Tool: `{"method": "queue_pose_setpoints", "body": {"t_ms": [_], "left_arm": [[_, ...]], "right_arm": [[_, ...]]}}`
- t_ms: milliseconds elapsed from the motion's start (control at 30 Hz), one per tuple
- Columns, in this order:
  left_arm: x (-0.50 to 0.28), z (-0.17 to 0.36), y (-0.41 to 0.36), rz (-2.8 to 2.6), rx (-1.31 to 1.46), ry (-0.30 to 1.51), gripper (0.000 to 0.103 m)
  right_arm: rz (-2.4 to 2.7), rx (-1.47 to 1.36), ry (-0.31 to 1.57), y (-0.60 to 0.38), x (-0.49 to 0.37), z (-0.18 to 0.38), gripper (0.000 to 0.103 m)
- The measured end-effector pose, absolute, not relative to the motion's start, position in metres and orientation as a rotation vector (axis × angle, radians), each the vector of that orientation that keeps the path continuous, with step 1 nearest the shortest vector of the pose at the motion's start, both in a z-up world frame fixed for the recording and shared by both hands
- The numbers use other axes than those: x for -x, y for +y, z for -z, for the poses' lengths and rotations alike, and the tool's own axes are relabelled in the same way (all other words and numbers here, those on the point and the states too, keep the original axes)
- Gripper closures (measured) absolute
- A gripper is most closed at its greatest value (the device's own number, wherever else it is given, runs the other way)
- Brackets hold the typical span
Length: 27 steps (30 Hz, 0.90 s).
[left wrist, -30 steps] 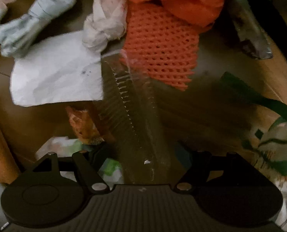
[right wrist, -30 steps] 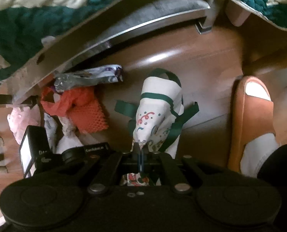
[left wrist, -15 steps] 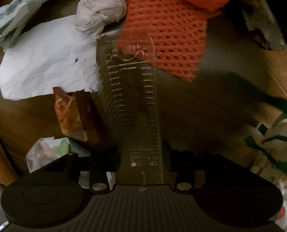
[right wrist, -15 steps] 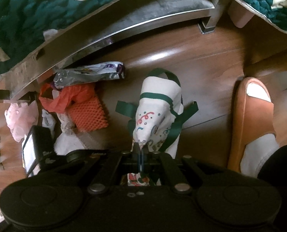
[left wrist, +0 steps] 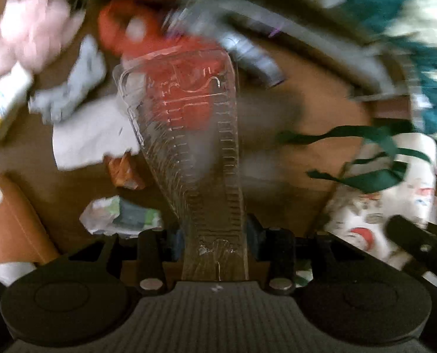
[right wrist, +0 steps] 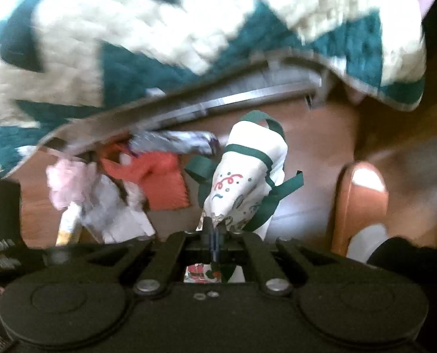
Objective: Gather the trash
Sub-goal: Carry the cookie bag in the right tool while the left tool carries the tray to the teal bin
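My left gripper (left wrist: 215,235) is shut on a clear ribbed plastic container (left wrist: 189,135) and holds it up off the floor. Behind it lie trash pieces: orange foam net (left wrist: 189,88), white paper (left wrist: 92,135), a grey wad (left wrist: 71,88), a pink wad (left wrist: 33,35), an orange wrapper (left wrist: 124,170) and a crumpled green-white wrapper (left wrist: 115,214). My right gripper (right wrist: 214,229) is shut on the rim of a white bag with green straps (right wrist: 248,176), which also shows in the left wrist view (left wrist: 395,191). The same trash pile (right wrist: 148,173) lies left of the bag.
A green and cream quilt (right wrist: 159,44) hangs over a metal bed frame (right wrist: 218,100) above the wood floor (right wrist: 315,153). An orange slipper (right wrist: 359,200) with a white-socked foot is at the right. Another slipper (left wrist: 9,220) is at the left. A silver wrapper (left wrist: 248,56) lies by the frame.
My left gripper has closed on the clear container and lifted it away from the floor, tilting up toward the bed. My right gripper has risen with the bag, still holding it.
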State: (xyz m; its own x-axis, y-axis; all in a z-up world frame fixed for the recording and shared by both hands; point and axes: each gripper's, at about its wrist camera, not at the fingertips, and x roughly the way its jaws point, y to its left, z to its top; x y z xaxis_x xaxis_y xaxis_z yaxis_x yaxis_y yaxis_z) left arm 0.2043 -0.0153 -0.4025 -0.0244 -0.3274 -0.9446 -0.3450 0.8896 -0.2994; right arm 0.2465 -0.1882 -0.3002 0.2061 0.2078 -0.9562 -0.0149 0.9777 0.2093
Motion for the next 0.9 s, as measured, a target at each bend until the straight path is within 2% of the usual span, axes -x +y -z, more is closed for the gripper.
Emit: {"method": "queue_pose_setpoints", "body": {"t_ms": [433,900], "left_arm": [[-0.188,0.18,-0.058,0.16,0.444,1.214,0.062],[-0.186,-0.034,-0.181,0.454,0.242,0.829,0.062]], "right_arm": [[-0.317,-0.067,0.918,-0.232,-0.167,0.099,0.102],[-0.241,0.028,0.492,-0.359,-0.104,-0.09,0.102]]}}
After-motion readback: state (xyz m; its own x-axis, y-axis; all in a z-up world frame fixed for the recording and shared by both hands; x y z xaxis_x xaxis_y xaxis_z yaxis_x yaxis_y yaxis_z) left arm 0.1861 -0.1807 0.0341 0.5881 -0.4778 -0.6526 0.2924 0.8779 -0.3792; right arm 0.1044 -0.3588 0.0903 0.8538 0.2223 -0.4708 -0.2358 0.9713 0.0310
